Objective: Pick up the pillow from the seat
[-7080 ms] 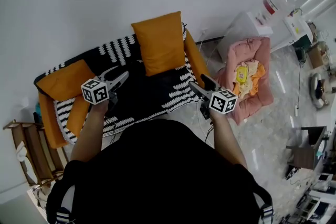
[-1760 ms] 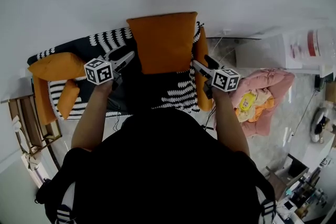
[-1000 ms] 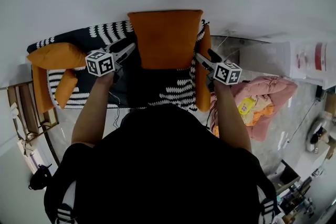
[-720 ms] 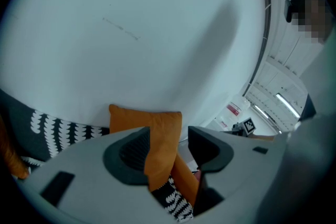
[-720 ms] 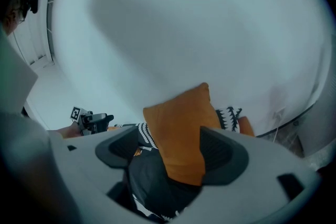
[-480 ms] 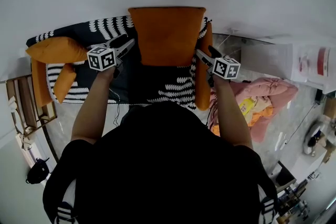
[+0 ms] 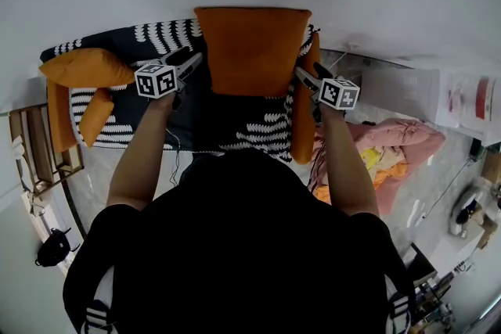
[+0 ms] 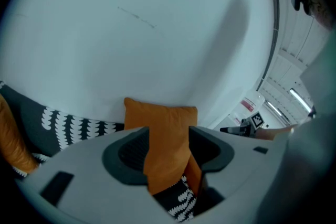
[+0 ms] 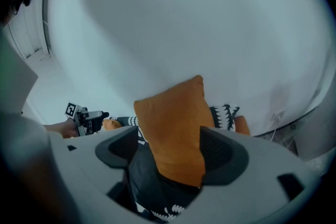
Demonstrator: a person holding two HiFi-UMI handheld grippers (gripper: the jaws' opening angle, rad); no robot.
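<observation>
An orange pillow stands upright against the white wall, on a seat with a black-and-white patterned cover. My left gripper is just off the pillow's left edge. Its jaws are opening, and in the left gripper view the pillow shows in the gap of the left gripper, with no pad pressing on it. My right gripper is at the pillow's right edge with its jaws wide. In the right gripper view the pillow fills the gap of the right gripper, not gripped.
A second orange pillow lies at the seat's left end, above an orange cushion. The orange armrest runs beside my right gripper. Pink bedding lies on the floor at right, and a wooden rack stands at left.
Both grippers have moved forward and closed in on the two sides of the pillow. The pillow has not moved.
</observation>
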